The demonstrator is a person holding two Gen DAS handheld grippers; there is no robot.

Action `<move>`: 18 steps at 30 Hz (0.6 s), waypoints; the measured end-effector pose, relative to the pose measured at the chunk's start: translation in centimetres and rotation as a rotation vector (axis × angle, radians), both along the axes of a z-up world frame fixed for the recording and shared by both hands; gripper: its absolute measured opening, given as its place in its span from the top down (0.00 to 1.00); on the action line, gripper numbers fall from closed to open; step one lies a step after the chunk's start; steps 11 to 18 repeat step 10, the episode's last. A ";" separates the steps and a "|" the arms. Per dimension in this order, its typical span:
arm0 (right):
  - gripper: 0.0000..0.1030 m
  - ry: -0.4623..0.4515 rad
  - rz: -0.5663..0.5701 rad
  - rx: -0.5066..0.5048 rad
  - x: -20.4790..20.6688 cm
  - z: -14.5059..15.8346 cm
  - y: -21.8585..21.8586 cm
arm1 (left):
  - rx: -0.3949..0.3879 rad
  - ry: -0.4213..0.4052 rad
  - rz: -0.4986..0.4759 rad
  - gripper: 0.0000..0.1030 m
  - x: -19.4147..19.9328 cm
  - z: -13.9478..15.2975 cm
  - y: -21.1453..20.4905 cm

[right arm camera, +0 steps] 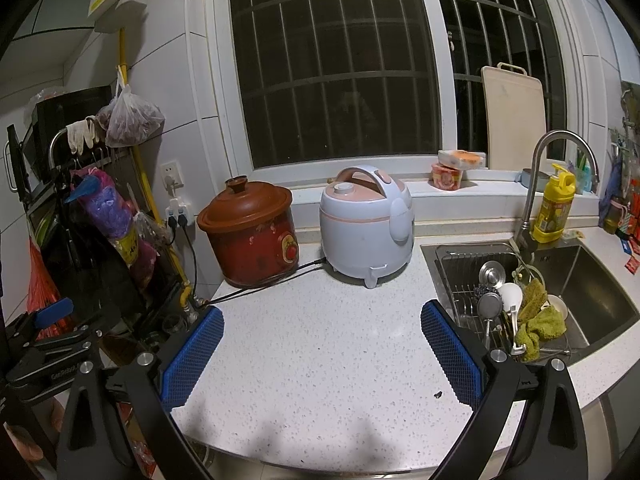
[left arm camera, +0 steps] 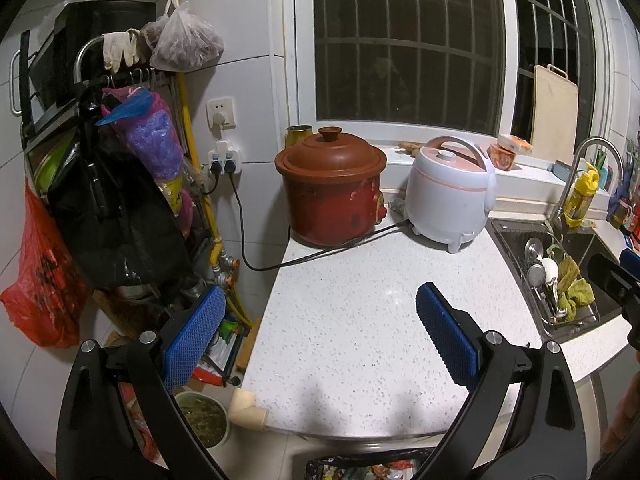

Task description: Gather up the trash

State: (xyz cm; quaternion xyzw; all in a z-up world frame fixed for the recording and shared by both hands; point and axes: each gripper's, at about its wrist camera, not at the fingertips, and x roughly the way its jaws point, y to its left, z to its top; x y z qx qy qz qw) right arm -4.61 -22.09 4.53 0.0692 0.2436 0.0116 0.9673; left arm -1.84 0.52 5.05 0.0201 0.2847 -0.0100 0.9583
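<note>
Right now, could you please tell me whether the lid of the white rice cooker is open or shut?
Shut. The white rice cooker has its lid down flush on the body, with the handle arched over the top, in both views.

Left wrist view: sits behind its own fingers, above the near left edge of the countertop (left arm camera: 360, 320), facing the barred window (left arm camera: 404, 40); takes in the floor gap and hanging bags (left arm camera: 120, 200) at left, and the sink (left arm camera: 560, 264) at far right.

Right wrist view: same height and heading, set further right, over the countertop (right arm camera: 320, 340) beside the sink (right arm camera: 580, 280).

Shared by both: red clay cooker (left arm camera: 332, 192) (right arm camera: 252, 232), white rice cooker (left arm camera: 450, 192) (right arm camera: 366, 224), cutting board (left arm camera: 554, 112) (right arm camera: 514, 116), faucet. Each view catches the other gripper at its edge (right gripper (left arm camera: 616, 284) at right; left gripper (right arm camera: 48, 336) at left).
</note>
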 end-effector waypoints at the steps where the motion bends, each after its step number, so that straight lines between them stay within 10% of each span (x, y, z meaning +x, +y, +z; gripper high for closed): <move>1: 0.05 0.001 0.001 0.001 -0.1 0.0 0.0 | 0.002 0.001 -0.001 0.09 -0.2 -0.1 -0.1; 18: 0.05 0.003 0.007 -0.002 0.0 -0.2 -0.2 | -0.011 0.014 -0.005 0.09 0.3 -0.2 0.2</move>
